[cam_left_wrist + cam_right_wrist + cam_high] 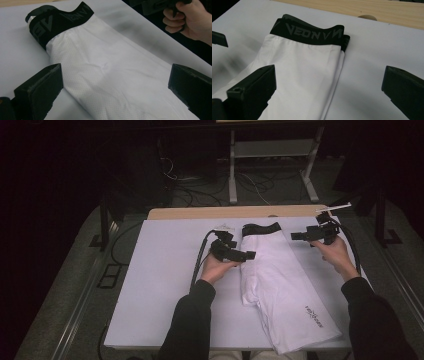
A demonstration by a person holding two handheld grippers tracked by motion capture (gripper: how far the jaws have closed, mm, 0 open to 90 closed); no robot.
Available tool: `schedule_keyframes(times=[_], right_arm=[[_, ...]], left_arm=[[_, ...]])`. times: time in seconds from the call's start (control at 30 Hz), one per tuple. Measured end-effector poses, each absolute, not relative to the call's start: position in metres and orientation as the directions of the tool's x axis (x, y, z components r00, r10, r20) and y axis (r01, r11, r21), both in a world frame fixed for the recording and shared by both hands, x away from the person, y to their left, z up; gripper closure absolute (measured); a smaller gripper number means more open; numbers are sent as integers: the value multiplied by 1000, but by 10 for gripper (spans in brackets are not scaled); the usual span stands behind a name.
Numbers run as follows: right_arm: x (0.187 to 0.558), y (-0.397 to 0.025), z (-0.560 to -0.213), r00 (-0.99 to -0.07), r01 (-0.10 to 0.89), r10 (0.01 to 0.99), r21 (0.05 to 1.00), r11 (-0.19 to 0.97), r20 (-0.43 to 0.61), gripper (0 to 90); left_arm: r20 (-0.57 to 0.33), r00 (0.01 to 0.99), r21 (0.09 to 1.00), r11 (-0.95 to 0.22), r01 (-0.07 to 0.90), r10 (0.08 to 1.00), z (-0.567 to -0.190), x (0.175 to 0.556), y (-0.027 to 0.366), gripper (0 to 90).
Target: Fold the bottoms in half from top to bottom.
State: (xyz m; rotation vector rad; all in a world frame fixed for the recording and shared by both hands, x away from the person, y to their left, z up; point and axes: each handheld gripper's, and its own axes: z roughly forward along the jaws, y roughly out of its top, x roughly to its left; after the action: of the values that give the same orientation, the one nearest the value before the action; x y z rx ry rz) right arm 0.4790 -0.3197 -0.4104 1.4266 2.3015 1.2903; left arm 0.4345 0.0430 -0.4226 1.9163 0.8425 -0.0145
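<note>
Both sleeves (192,320) black, long, reaching the wrists. Left tool (247,255) and right tool (295,236): black, blocky jaws, thick black trailing cables (200,257).

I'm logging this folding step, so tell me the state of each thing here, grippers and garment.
left gripper: open, at the garment's left edge, holding nothing.
right gripper: open, beside the waistband, holding nothing.
white garment: folded lengthwise, lying flat on the table.
black waistband: at the far end, slightly rumpled.

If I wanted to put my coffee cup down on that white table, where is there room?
The widest bare patch of the white table lies left of the left gripper, out to the table's left edge. A narrower strip runs between the folded white garment and the right edge, below the right gripper. The middle is crowded: garment, both grippers, cables.
</note>
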Motion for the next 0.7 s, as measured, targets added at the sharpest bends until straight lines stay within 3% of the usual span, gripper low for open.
schedule_keyframes(times=[0.7], right_arm=[[493,-300,-421,-539,707,784,672,220,309,0]], left_arm=[[-411,702,751,-221,622,581,-434,457,57,0]])
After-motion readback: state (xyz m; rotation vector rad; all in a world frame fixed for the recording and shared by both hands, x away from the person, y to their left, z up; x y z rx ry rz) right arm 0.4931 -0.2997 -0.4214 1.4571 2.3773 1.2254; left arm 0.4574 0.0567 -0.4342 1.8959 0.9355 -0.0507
